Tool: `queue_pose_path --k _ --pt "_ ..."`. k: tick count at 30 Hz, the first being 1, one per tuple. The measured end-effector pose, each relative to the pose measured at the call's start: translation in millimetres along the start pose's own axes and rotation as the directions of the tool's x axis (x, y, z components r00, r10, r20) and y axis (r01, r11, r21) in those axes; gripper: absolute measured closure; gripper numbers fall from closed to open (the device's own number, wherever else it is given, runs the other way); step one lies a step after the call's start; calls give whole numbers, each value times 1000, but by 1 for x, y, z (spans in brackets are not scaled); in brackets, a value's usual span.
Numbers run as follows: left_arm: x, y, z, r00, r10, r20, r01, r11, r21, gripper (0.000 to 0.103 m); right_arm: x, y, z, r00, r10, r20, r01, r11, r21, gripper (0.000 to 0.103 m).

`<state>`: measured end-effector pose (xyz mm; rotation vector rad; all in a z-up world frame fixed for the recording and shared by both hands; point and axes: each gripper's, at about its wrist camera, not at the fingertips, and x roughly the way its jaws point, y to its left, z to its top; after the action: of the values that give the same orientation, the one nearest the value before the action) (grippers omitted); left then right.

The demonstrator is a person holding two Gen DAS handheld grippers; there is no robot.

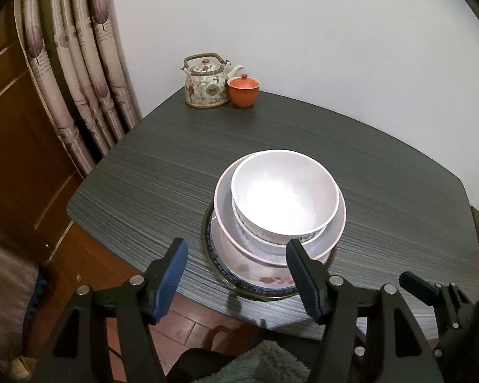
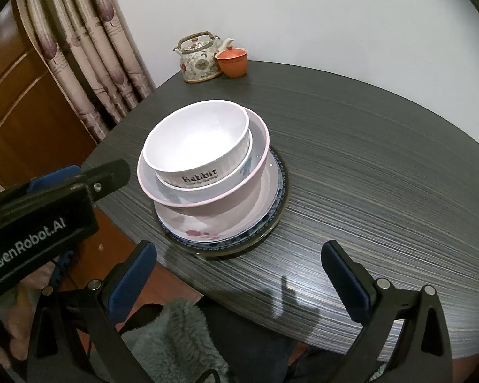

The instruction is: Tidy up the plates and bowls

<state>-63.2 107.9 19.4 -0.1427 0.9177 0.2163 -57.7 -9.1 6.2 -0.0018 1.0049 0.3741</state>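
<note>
Now we're looking down on a neat stack of crockery near the front edge of the dark, streaky-grained table, and it sits upright, every rim facing the ceiling, so the pile's long axis runs straight up from the tabletop. On top we have the white bowl, plain and glossy inside, with "Rabbit" printed in dark letters on its outer wall. It's nested in a second white bowl with a blue mark on its side, and both sit inside the wide pink-rimmed bowl. Under that we see the flowered plate, white with pink blossoms, resting on a blue-patterned plate, and a dark round dish carries the whole lot. None of the vessels holds any food that we can make out. Our left gripper hangs just short of the stack, its blue-padded jaws standing apart with nothing between them. Our right gripper is likewise spread wide and empty, clear of the stack. Over at the far corner against the wall, a floral teapot stands touching a lidded orange cup, well apart from the pile, with patterned curtains to the left.
</note>
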Motion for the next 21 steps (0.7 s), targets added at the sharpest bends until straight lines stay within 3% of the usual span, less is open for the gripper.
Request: queue_pose_path --k 21 --pt "5 3 1 1000 -5 -18 5 1000 -11 38 12 5 1 999 1 -40 -1 1000 8 1"
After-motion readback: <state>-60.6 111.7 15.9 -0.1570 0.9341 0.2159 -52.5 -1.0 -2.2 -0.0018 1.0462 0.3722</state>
